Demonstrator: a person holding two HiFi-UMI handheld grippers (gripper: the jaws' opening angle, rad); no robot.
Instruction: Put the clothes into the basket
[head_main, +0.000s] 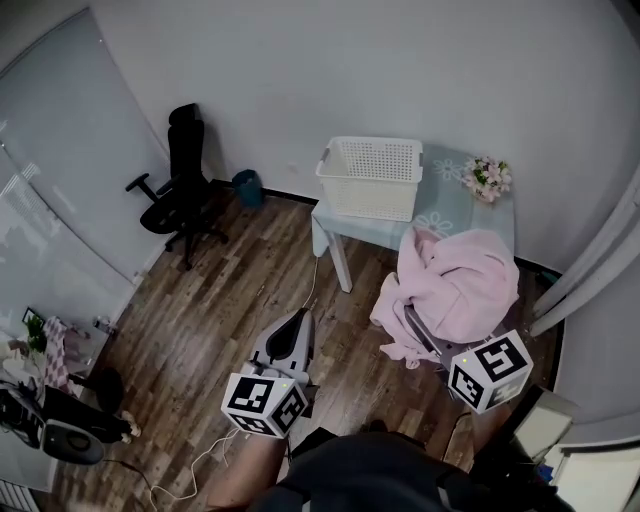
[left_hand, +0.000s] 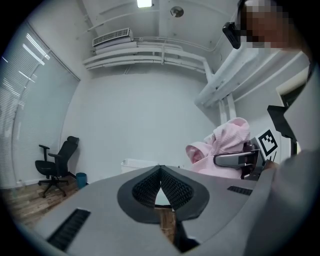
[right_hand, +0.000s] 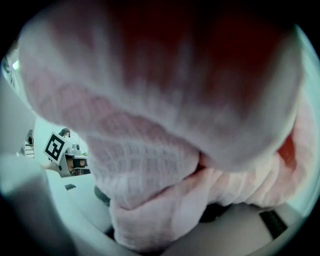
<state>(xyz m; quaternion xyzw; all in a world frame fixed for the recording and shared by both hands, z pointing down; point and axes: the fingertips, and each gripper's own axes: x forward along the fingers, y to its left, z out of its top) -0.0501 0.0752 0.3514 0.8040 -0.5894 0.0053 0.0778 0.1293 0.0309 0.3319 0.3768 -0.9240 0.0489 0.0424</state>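
A white slatted basket (head_main: 370, 176) stands on the left end of a pale table (head_main: 463, 207) against the far wall. My right gripper (head_main: 418, 325) is shut on a pink fluffy garment (head_main: 458, 278), which hangs in a bunch in front of the table. In the right gripper view this cloth (right_hand: 150, 150) fills almost the whole picture and hides the jaws. In the left gripper view the garment (left_hand: 226, 145) shows at the right. My left gripper (head_main: 302, 318) hovers over the wooden floor, left of the garment, shut with nothing held; its pads (left_hand: 150, 186) meet at the tip.
A small bunch of flowers (head_main: 487, 177) sits on the table's right end. A black office chair (head_main: 180, 180) and a blue bin (head_main: 247, 187) stand by the far wall at left. A white cable (head_main: 311, 283) trails across the floor. Equipment (head_main: 55, 425) lies at the lower left.
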